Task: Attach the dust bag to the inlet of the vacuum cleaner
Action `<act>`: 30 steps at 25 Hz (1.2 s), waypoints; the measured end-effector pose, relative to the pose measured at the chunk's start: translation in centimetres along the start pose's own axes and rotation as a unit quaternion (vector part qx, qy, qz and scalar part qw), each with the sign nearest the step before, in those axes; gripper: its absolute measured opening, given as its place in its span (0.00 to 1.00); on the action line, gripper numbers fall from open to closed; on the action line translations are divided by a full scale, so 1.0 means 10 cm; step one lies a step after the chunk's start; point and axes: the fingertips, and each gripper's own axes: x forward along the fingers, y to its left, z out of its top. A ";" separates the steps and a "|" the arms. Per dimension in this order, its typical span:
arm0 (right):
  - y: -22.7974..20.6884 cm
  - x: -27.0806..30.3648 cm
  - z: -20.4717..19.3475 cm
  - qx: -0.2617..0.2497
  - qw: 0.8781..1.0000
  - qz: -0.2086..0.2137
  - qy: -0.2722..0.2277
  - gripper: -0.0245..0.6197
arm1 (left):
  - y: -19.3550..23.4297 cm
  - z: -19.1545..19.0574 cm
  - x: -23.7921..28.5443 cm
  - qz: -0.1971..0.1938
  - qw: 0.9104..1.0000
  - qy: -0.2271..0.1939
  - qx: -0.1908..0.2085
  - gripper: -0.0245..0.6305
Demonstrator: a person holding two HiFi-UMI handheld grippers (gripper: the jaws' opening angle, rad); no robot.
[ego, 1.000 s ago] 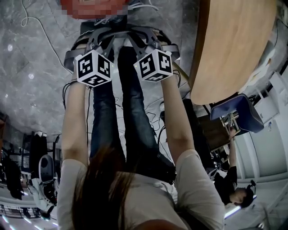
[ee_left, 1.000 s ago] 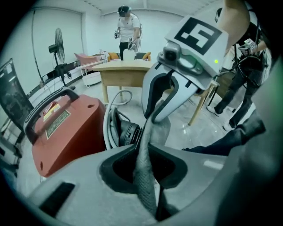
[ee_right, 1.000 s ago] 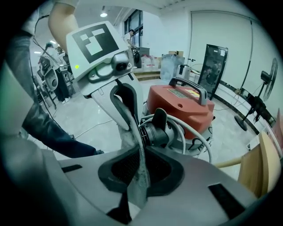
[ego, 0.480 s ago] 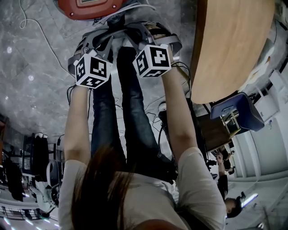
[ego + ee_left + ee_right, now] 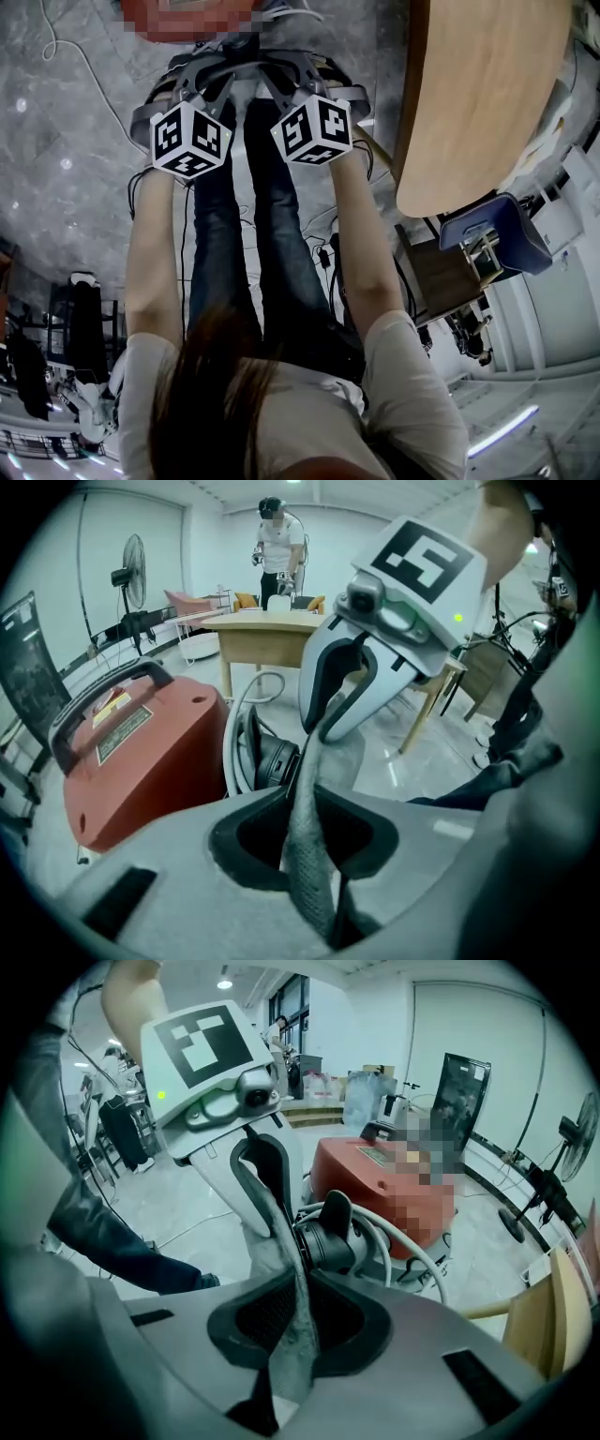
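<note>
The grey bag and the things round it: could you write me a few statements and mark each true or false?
1. The left gripper and the right gripper both grip the grey bag. True; the left jaws have just opened a little, with the bag between them.
2. The vacuum cleaner is blue. False: it is red.
3. A wooden table shows at the right of the head view. True.
4. The vacuum cleaner stands on the table. False: it stands on the floor.
</note>
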 end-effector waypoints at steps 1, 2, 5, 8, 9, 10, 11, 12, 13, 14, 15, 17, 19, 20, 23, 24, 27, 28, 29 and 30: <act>0.00 0.00 0.00 0.001 1.000 0.000 0.002 0.11 | 0.00 0.00 0.00 0.000 1.000 -0.003 -0.007 0.16; 0.01 0.00 -0.01 0.004 1.000 0.002 0.005 0.12 | -0.01 -0.01 0.01 0.000 1.000 -0.005 -0.018 0.16; 0.03 0.01 -0.01 0.021 1.000 0.006 0.014 0.12 | -0.03 -0.05 0.01 -0.003 0.997 -0.011 -0.077 0.16; 0.03 0.01 -0.01 0.040 0.999 0.007 0.025 0.14 | -0.01 -0.07 0.00 0.004 0.993 -0.009 -0.120 0.17; 0.02 0.01 -0.01 0.045 0.999 0.007 0.028 0.14 | -0.01 -0.07 0.00 0.007 0.992 -0.005 -0.128 0.18; 0.02 0.01 -0.01 0.052 0.998 0.006 0.030 0.16 | -0.01 -0.08 -0.01 0.008 0.991 -0.003 -0.135 0.19; 0.01 0.01 -0.01 0.060 0.998 0.006 0.032 0.20 | -0.01 -0.08 -0.02 0.007 0.990 -0.002 -0.142 0.21; 0.00 0.01 -0.02 0.067 0.997 0.008 0.034 0.23 | -0.01 -0.08 -0.02 0.005 0.989 -0.002 -0.148 0.22; 0.00 0.02 -0.02 0.073 0.997 0.011 0.037 0.26 | -0.02 -0.08 -0.03 0.002 0.988 -0.004 -0.153 0.24; 0.00 0.02 -0.03 0.075 0.996 0.015 0.040 0.28 | -0.03 -0.07 -0.03 -0.001 0.988 -0.006 -0.157 0.27; -0.01 0.02 -0.03 0.076 0.996 0.017 0.042 0.29 | -0.04 -0.06 -0.04 -0.004 0.987 -0.008 -0.159 0.29; 0.00 0.02 -0.03 0.077 0.996 0.022 0.044 0.30 | -0.06 -0.05 -0.04 -0.007 0.987 -0.010 -0.161 0.33; 0.03 0.01 -0.03 0.081 0.995 0.029 0.045 0.33 | -0.07 -0.04 -0.05 -0.007 0.987 -0.010 -0.162 0.35; 0.05 0.01 -0.03 0.082 0.995 0.031 0.045 0.33 | -0.08 -0.03 -0.06 -0.006 0.987 -0.011 -0.162 0.35; 0.06 -0.02 -0.01 0.086 0.995 0.031 0.040 0.34 | -0.07 0.00 -0.09 -0.002 0.987 -0.013 -0.162 0.35; 0.05 -0.03 0.00 0.091 0.995 0.028 0.037 0.33 | -0.06 0.01 -0.09 -0.001 0.987 -0.013 -0.162 0.35; 0.02 -0.07 0.02 0.118 0.992 0.020 0.023 0.33 | -0.06 0.03 -0.11 0.000 0.987 -0.013 -0.162 0.35; 0.01 -0.08 0.03 0.126 0.992 0.018 0.019 0.33 | -0.05 0.03 -0.12 0.001 0.987 -0.014 -0.161 0.35; 0.00 -0.09 0.05 0.131 0.991 0.016 0.016 0.33 | -0.04 0.04 -0.13 0.002 0.987 -0.015 -0.162 0.35; -0.01 -0.09 0.06 0.133 0.991 0.016 0.014 0.33 | -0.03 0.04 -0.14 0.003 0.987 -0.016 -0.162 0.35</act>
